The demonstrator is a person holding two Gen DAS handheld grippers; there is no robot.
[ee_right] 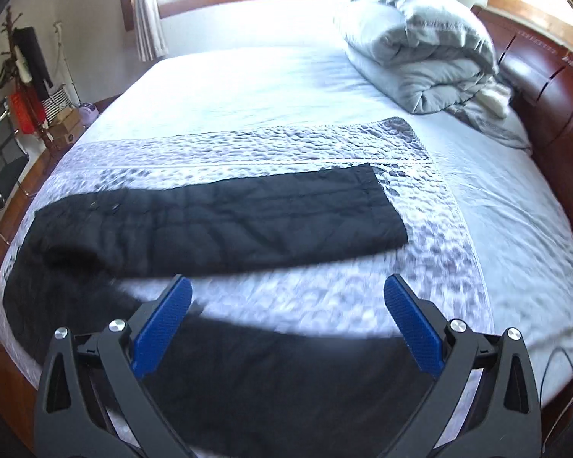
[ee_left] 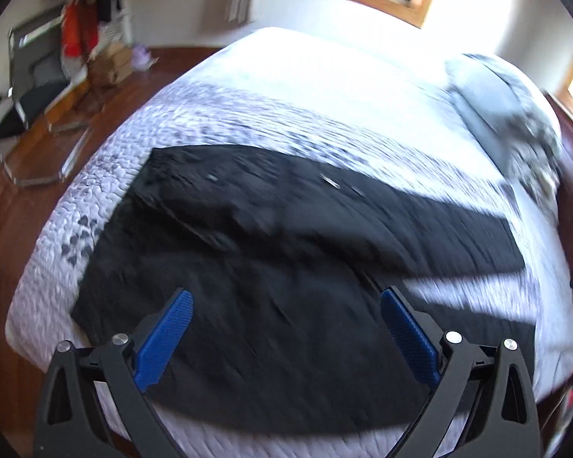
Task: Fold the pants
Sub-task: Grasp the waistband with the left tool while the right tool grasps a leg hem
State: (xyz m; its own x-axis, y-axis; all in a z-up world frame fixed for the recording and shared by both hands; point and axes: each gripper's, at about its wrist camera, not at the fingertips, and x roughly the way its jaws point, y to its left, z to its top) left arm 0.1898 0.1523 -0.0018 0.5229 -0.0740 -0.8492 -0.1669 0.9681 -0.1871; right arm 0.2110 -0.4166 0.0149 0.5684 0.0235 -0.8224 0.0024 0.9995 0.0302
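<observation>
Black pants [ee_left: 271,267] lie spread flat on a patterned grey-white quilt [ee_left: 225,114] on the bed, waist end to the left, two legs running right. In the right wrist view the far leg [ee_right: 225,225] lies straight and the near leg [ee_right: 279,381] runs under the gripper. My left gripper [ee_left: 286,305] is open and empty, hovering over the waist and upper leg area. My right gripper [ee_right: 288,294] is open and empty, above the near leg, between the two legs.
A folded grey duvet [ee_right: 420,53] lies by the dark wooden headboard [ee_right: 546,87] at the far right. A coat rack [ee_right: 26,72], boxes and a chair [ee_right: 0,168] stand on the wooden floor to the left. Windows are behind the bed.
</observation>
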